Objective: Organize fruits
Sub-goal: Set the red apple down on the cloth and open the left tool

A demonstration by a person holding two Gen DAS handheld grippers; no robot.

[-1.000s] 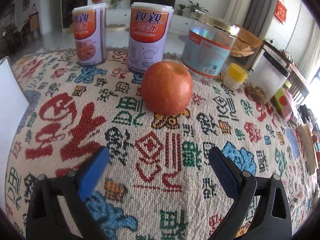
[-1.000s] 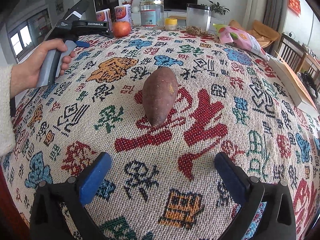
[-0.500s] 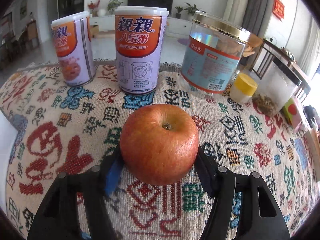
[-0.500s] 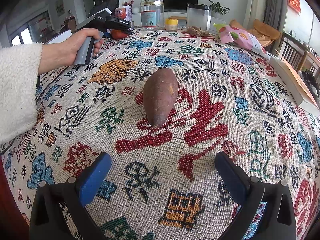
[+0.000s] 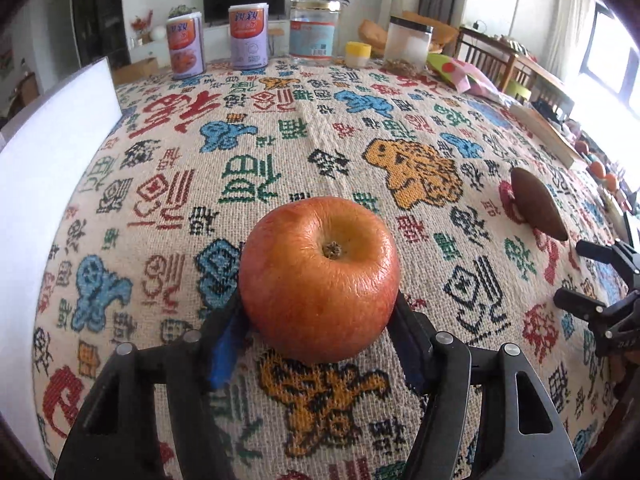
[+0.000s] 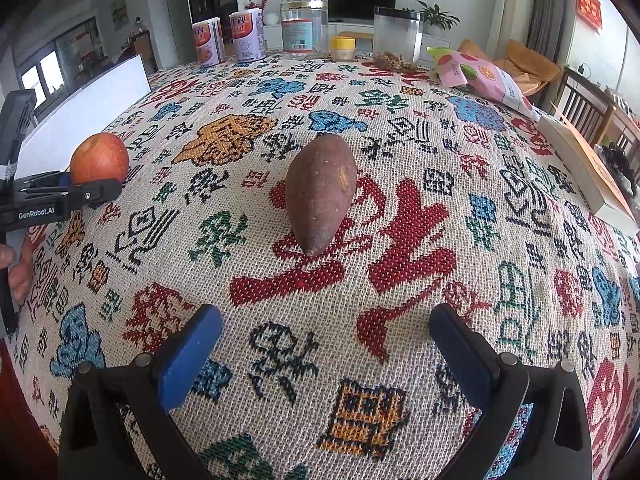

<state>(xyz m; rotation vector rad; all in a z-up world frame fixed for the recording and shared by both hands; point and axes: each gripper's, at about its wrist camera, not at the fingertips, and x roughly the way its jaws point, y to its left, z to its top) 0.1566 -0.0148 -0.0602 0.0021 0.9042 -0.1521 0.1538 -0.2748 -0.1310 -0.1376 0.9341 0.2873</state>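
Since the earlier frames my left gripper (image 5: 320, 320) has closed its jaws round the apple (image 5: 319, 278) at the far edge of the table, beside the two porridge cans (image 5: 218, 42), and carried it back toward the near left part of the patterned tablecloth (image 5: 280, 128). Now both pads press the apple's flanks at its widest part, stem hollow facing the lens; I judge that grip low and centred so the round fruit cannot roll out. From the right wrist view the apple (image 6: 100, 156) sits clamped at the left edge of the table, close to the white board (image 6: 92, 100), apparently just off the cloth, though I cannot tell for sure.

My right gripper (image 6: 324, 352) has not shifted: its jaws stand wide apart with nothing between them, aimed at the sweet potato (image 6: 320, 196) lying lengthwise mid-table, well clear of the blue pads. I read that as waiting its turn.

My guess is the apple is being brought near the sweet potato (image 5: 538, 208) to group the produce, away from the jars (image 6: 304, 28) and snack bag (image 6: 480, 76) along the far edge
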